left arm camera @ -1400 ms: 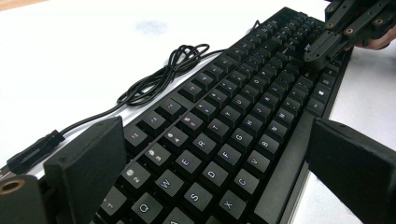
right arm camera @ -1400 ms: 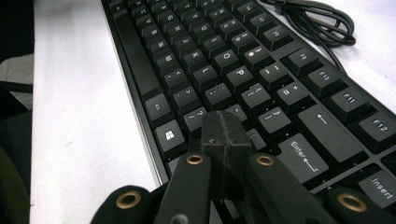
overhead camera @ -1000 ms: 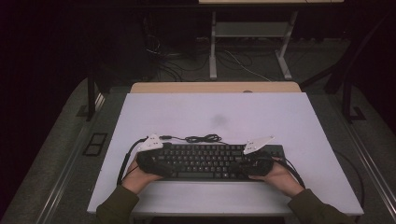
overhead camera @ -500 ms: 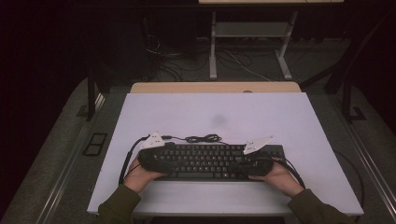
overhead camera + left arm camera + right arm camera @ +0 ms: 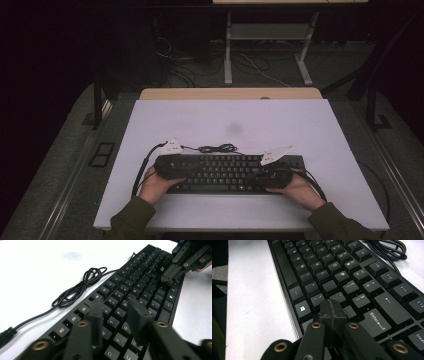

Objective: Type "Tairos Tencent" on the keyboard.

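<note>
Left tongs (image 5: 117, 312) just closing, still parted above keyboard (image 5: 230, 172) keys, right tongs (image 5: 333, 311) clenched empty, cable (image 5: 217, 148) at twelve o'clock on surface (image 5: 250, 120).

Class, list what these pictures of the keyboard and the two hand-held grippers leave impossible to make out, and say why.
- Left hand-held gripper: blurred in its own view; jaws have just been closing, and contact with the keys is unclear.
- Keyboard: legends too small in the high view; its near end is cut off in the right gripper view.
- Keyboard cable: its plug end runs off the left edge.
</note>
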{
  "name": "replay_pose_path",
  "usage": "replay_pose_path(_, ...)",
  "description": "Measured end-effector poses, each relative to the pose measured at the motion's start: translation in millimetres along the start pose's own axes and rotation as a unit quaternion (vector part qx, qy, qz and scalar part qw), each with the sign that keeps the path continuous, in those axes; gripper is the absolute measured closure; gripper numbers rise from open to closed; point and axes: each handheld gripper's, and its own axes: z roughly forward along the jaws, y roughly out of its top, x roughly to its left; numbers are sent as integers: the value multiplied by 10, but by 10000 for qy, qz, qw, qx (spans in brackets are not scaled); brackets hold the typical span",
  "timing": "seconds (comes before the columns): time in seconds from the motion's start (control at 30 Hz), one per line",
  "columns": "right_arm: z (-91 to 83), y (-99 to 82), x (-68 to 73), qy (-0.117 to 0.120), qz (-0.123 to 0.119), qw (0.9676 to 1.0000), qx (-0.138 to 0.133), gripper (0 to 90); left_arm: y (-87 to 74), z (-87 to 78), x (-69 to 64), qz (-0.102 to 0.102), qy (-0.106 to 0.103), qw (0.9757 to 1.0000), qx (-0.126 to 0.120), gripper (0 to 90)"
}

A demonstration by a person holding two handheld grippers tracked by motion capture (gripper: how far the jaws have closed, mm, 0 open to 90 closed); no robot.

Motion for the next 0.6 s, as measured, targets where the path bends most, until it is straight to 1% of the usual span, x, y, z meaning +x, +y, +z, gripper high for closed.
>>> replay_pose_path(0.03, 0, 0, 0, 0, 0, 10000, -1, 891, 8, 13, -1, 9, 5, 10000, 13, 738)
replay_pose_path(0.1, 0, 0, 0, 2, -2, 10000, -1, 892, 18, 41, -7, 5, -20, 10000, 61, 796)
replay_pose_path(0.13, 0, 0, -1, 4, -2, 10000, -1, 891, 20, 58, -10, 7, -11, 10000, 69, 796)
replay_pose_path(0.2, 0, 0, -1, 3, -1, 10000, -1, 892, 22, 85, -9, 8, -23, 9999, 136, 853)
replay_pose_path(0.27, 0, 0, -1, 4, -3, 10000, -1, 892, 19, 117, -14, 1, -27, 9998, 189, 888)
replay_pose_path(0.33, 0, 0, -1, 4, 0, 10000, -1, 892, 13, 153, -18, 15, -55, 9997, 247, 889)
replay_pose_path(0.4, 0, 0, -1, 6, 0, 10000, 0, 892, 5, 190, -27, 9, -11, 9996, 290, 889)
replay_pose_path(0.43, 0, 0, -2, 5, -3, 10000, 1, 892, 3, 202, -20, 55, -2, 9994, 333, 889)
replay_pose_path(0.5, 0, 0, -2, 4, -1, 10000, 1, 892, -5, 225, -23, 16, 7, 9993, 362, 889)
replay_pose_path(0.6, 0, 0, -2, -4, -6, 10000, 3, 892, -13, 243, -21, 58, 42, 9991, 413, 889)
